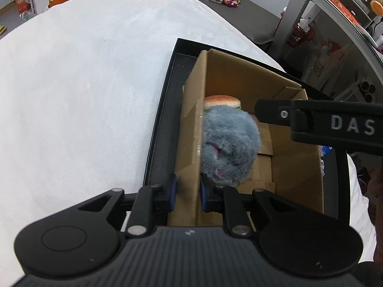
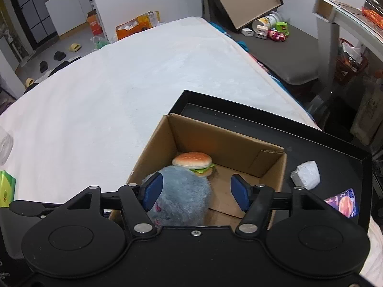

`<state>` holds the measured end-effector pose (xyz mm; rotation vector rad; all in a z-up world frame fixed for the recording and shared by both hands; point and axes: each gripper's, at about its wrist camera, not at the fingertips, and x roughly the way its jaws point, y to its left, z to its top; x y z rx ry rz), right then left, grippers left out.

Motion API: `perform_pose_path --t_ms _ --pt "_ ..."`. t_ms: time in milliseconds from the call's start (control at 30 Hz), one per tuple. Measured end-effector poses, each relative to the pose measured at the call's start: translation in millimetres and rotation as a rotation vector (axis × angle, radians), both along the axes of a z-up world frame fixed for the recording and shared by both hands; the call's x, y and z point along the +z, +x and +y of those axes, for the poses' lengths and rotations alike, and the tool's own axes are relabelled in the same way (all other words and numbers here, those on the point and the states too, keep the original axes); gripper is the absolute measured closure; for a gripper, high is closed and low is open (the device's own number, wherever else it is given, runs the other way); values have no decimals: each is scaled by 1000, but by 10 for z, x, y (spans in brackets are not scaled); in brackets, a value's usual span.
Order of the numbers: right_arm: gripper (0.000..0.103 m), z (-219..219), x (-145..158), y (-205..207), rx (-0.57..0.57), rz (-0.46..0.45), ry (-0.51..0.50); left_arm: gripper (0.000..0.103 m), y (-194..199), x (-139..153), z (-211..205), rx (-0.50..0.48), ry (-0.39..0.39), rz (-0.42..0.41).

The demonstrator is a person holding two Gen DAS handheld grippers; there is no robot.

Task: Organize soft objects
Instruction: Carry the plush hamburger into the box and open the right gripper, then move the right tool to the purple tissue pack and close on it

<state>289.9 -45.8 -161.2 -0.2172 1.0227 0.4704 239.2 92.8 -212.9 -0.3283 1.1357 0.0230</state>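
Observation:
An open cardboard box (image 1: 239, 76) (image 2: 229, 143) stands in a shallow black tray (image 1: 165, 110) (image 2: 263, 124) on a white bed cover (image 1: 83, 83). Inside the box lie a fluffy grey plush toy (image 1: 229, 143) (image 2: 184, 191) and, behind it, a plush burger (image 1: 221, 101) (image 2: 192, 162). My left gripper (image 1: 188, 190) is shut on the box's left wall near its top edge. Over the box my right gripper (image 2: 196, 192) stands open. The grey plush sits low between its blue pads, against the left one and well apart from the right one. The right gripper's black housing (image 1: 335, 124) crosses the left wrist view.
In the tray right of the box lie a crumpled white plastic wad (image 2: 306, 174) and a colourful packet (image 2: 344, 202). A green tissue pack (image 2: 6, 189) and a white roll (image 2: 6, 146) sit at the bed's left edge. A grey bench with toys (image 2: 270, 31) stands beyond the bed.

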Motion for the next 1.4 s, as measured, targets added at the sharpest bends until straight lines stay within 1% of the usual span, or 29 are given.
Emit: perform_pose_path --t_ms 133,267,333,400,467,500,567,600,667,733,833,967,1167,1400 --pt "30 -146 60 -21 -23 -14 18 83 -7 43 -51 -10 27 -8" --pt "27 -319 109 -36 -52 -23 35 82 -11 78 -82 -19 44 -11" --pt "24 -405 132 -45 -68 -28 45 80 -14 94 -100 -21 52 -9" --pt "20 -491 153 -46 -85 -35 55 74 -12 115 -126 -23 64 -8" --pt "16 -581 170 -58 -102 -40 64 60 -7 132 -145 -23 73 -6" --pt "13 -633 179 -60 -112 -43 69 57 -6 141 -157 -21 79 -4" --pt "11 -717 188 -67 -126 -47 76 46 -15 160 -185 -22 93 -7" --pt "10 -761 188 -68 -134 -48 77 44 -15 171 -195 -23 98 -9" --pt "8 -855 182 -69 -150 -51 78 36 -16 184 -212 -25 109 -11" --pt "5 -942 178 -67 -164 -55 80 33 -18 195 -222 -21 122 -12" --pt "0 -1098 174 -69 -194 -73 87 30 -7 209 -256 -20 133 -13" --pt "0 -1304 124 -56 -236 -77 88 23 12 218 -327 -38 159 -15" --pt "0 -1554 1 -14 -272 -63 82 22 47 203 -390 -38 186 -2" --pt "0 -1810 -168 80 -311 -33 107 21 113 177 -490 -50 216 14"
